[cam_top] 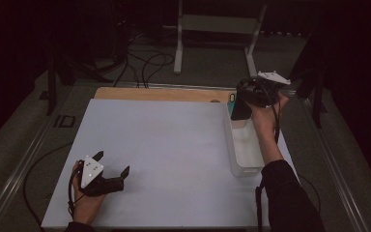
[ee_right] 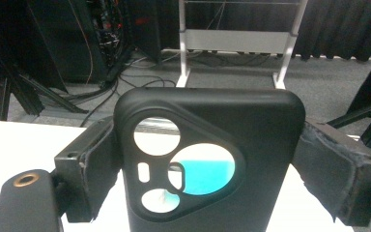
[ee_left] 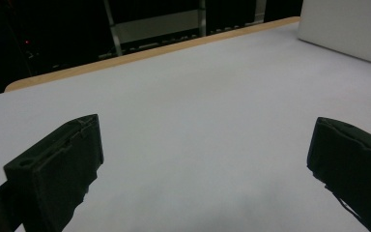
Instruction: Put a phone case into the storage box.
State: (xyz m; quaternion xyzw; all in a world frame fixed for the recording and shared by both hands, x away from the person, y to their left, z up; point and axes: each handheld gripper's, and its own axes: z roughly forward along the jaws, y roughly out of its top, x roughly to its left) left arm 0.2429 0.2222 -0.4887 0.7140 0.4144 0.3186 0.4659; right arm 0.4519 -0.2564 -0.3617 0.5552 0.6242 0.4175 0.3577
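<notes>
One black phone case (ee_right: 207, 164) sits clamped in my right gripper (cam_top: 251, 99), lifted above the far end of the bin (cam_top: 244, 145). Left gripper (cam_top: 107, 170) rests wide open, empty. Next I'd carry the case over the mat (cam_top: 174, 154) and set it down gently.

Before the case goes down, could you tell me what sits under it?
The phone case hangs in the right gripper over the clear bin's far end; a teal thing lies beyond. The bin floor beneath is covered.
</notes>
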